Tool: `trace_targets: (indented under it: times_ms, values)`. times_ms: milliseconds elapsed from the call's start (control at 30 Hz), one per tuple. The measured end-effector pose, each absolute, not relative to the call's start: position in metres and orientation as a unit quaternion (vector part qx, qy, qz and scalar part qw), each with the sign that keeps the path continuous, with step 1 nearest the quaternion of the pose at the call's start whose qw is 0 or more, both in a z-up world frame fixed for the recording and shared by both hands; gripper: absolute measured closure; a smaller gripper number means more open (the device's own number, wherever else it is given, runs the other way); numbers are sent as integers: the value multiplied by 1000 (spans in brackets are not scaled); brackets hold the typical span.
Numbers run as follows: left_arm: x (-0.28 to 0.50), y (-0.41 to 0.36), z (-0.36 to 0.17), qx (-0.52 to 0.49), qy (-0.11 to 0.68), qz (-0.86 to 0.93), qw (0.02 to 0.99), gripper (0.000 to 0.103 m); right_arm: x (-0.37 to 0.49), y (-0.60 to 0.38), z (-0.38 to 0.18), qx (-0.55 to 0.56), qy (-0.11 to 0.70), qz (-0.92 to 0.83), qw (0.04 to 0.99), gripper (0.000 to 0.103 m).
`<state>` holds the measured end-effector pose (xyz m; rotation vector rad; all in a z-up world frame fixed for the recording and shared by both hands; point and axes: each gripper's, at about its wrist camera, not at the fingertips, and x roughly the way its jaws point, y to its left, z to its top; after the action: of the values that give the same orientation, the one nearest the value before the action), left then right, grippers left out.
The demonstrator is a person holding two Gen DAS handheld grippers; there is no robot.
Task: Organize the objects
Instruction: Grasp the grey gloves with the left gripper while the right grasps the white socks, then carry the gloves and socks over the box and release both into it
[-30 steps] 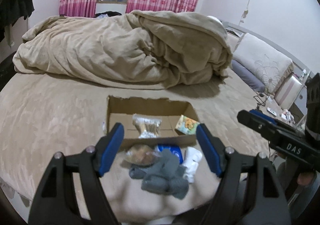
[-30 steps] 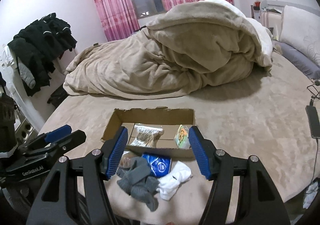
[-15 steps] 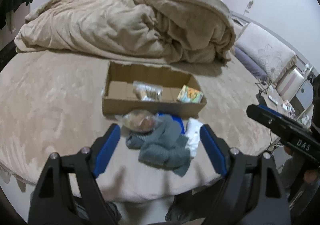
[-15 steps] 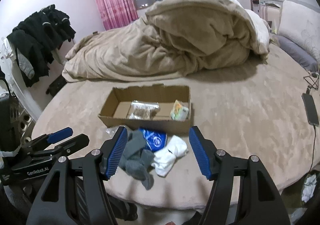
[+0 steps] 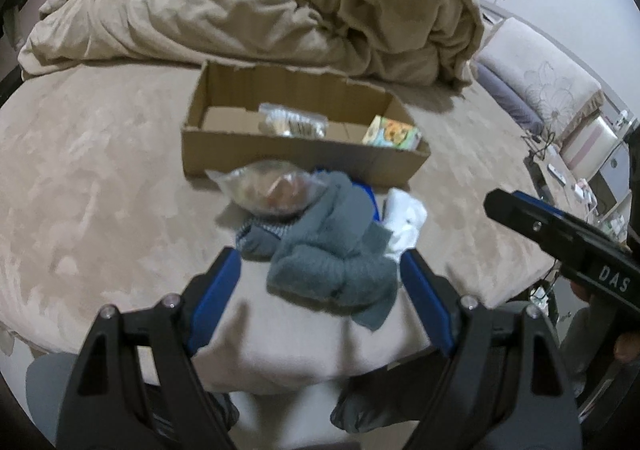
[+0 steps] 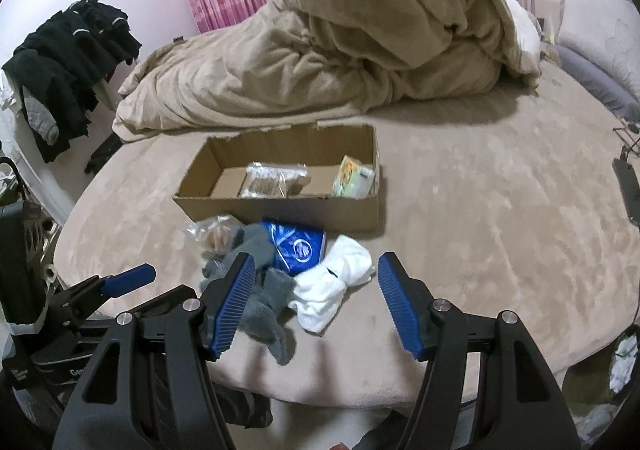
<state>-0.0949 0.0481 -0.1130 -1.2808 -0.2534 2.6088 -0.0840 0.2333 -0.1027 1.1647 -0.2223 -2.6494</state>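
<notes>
Both grippers empty | left gripper (image 5: pixel 320 282) and right gripper (image 6: pixel 316 300) spread wide; grey socks (image 5: pixel 332 254) lie loose before cardboard box (image 5: pixel 304 153) | step: approach; next: descend, pinch socks

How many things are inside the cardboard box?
2: a clear bag of cotton swabs lying in the middle of the cardboard box, and a small colorful carton at its right end. The front wall could hide something small.
</notes>
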Motion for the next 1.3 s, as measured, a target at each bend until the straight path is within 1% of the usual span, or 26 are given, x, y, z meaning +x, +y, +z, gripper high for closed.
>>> trace_targets:
  times_ms: [467, 633, 667, 733, 867, 933, 967, 1100, 1300]
  values:
    - [-116, 70, -160, -474, -75, 867, 133, 20, -122, 235, -161, 451, -97, -879, 118, 36]
    - [-119, 81, -170, -476, -57, 866, 144, 21, -134, 234, -177, 466, -106, -871, 114, 36]
    - [-119, 82, -171, -474, -52, 867, 146, 26, -136, 234, -180, 468, -108, -869, 116, 36]
    - [-120, 87, -173, -473, -43, 867, 150, 33, -142, 232, -187, 470, -115, -866, 126, 36]
    - [-116, 90, -171, -465, -29, 872, 151, 45, -150, 234, -201, 479, -135, -857, 136, 39]
    - [-114, 90, -170, -466, -27, 871, 154, 50, -148, 234, -200, 474, -139, -858, 142, 45]
    - [-113, 89, -169, -468, -27, 870, 154, 51, -147, 234, -200, 473, -138, -858, 145, 51]
    - [-109, 83, -162, -462, -36, 873, 152, 56, -142, 230, -198, 466, -122, -865, 140, 59]
    - [-97, 74, -138, -431, -38, 890, 144, 59, -133, 244, -185, 450, -134, -873, 129, 61]
